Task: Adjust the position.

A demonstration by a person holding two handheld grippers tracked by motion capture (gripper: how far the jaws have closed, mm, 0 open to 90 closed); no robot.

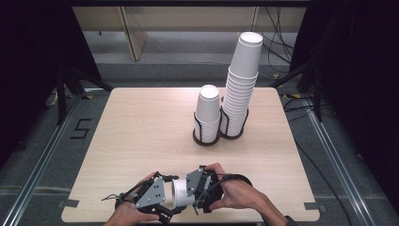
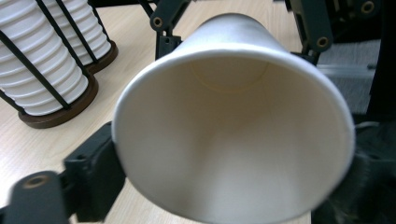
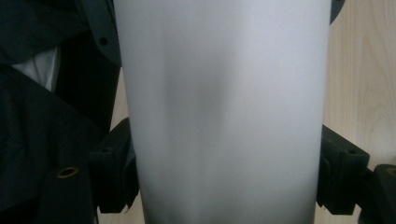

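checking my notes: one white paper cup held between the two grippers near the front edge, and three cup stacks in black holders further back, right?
Not three: the high view shows two cup stacks, a short stack and a tall stack. The paper cup is indeed between the two grippers near the front edge.

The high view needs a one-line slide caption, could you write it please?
Two hand-held claws, left claw and right claw, flank a white paper cup before two racked cup stacks.
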